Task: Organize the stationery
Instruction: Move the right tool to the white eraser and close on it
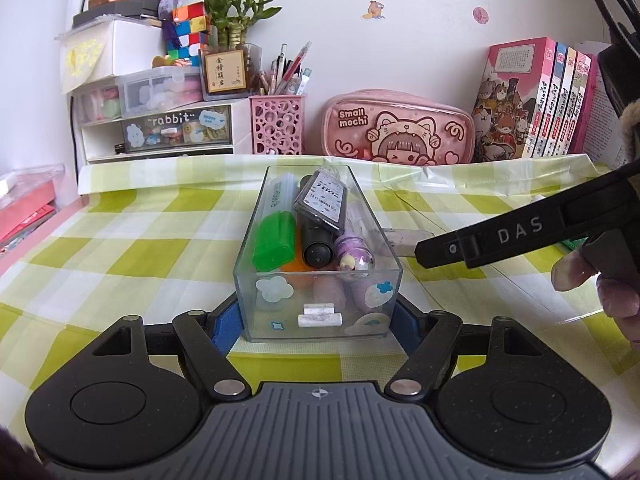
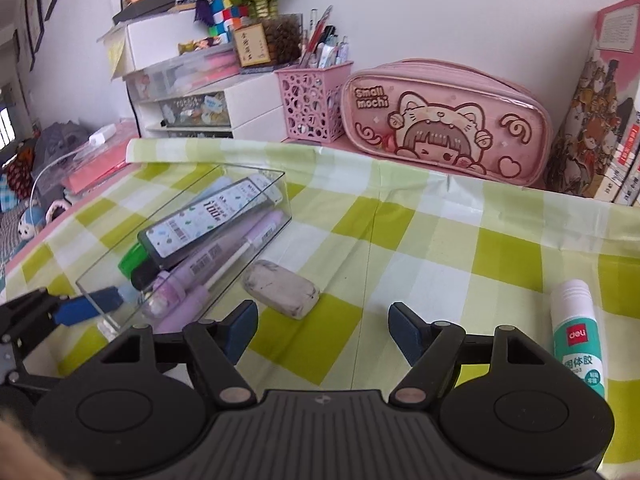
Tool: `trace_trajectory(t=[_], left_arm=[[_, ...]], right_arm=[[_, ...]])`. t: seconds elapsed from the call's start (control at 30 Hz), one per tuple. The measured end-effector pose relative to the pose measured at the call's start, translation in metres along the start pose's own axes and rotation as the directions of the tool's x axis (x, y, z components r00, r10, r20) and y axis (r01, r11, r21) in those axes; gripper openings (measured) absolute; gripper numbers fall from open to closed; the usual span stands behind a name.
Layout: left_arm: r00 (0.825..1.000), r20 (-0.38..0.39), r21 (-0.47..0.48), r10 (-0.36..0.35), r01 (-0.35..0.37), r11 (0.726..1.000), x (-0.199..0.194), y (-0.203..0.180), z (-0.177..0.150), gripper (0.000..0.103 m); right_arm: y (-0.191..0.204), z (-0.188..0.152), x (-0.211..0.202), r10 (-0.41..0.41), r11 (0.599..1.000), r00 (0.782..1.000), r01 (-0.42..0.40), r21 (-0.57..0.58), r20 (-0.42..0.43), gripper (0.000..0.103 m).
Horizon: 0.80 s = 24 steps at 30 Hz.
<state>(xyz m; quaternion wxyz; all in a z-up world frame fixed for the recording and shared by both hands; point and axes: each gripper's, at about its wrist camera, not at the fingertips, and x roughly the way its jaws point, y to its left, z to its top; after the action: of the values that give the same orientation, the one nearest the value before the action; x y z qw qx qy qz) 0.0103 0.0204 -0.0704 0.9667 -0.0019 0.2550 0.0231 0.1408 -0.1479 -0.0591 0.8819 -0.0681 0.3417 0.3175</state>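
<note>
A clear plastic box point(image 1: 248, 280) stands on the green-checked cloth, and my left gripper point(image 1: 318, 328) is shut on its near end, one blue pad against each side wall. Inside lie a green highlighter point(image 1: 276, 240), a black marker point(image 1: 318, 250), a dark labelled case point(image 1: 322, 200) and purple pens point(image 1: 354, 254). My right gripper point(image 2: 324, 332) is open with nothing between its fingers, low over the cloth just right of the box point(image 2: 256, 216). A smudged white eraser point(image 2: 282, 288) lies ahead of its left finger, beside the box wall. A white-and-green glue stick point(image 2: 576, 336) lies to its right.
Along the wall stand a pink pencil case point(image 2: 444, 120), a pink pen holder point(image 2: 312, 104), white drawer units point(image 1: 160, 128) and a row of books point(image 1: 536, 100). A person's fingers point(image 1: 572, 272) hold the right tool. Red folders point(image 1: 24, 212) sit past the left table edge.
</note>
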Motion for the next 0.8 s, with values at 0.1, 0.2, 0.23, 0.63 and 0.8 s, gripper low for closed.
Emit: trace_trajectory(t=[0.1,0.2,0.23,0.63,0.8], left_arm=[[1.0,0.0,0.001,0.0,0.0,1.0,0.0,0.0,0.0,0.073],[1.0,-0.002,0.001,0.0,0.0,1.0,0.0,0.0,0.0,0.073],[1.0,-0.002,0.001,0.0,0.001,1.0,0.0,0.0,-0.001,0.073],[1.0,-0.002,0.001,0.0,0.0,1.0,0.001,0.0,0.0,0.073],[1.0,-0.003,-0.002,-0.004,0.004,1.0,0.001,0.0,-0.001,0.073]], right_arm=[[0.005,0.005,0.009,0.011,0.999,1.0,-0.011,-0.047,-0.003,0.076],[0.012,0.009,0.017,0.021,0.995,1.0,-0.021,-0.095,-0.003,0.075],[0.014,0.01,0.019,0.018,0.994,1.0,-0.018,-0.112,-0.002,0.075],[0.032,0.011,0.019,0.038,0.987,0.999,-0.034,-0.159,0.019,0.047],[0.037,0.009,0.015,0.012,0.988,1.0,-0.01,-0.153,0.012,0.039]])
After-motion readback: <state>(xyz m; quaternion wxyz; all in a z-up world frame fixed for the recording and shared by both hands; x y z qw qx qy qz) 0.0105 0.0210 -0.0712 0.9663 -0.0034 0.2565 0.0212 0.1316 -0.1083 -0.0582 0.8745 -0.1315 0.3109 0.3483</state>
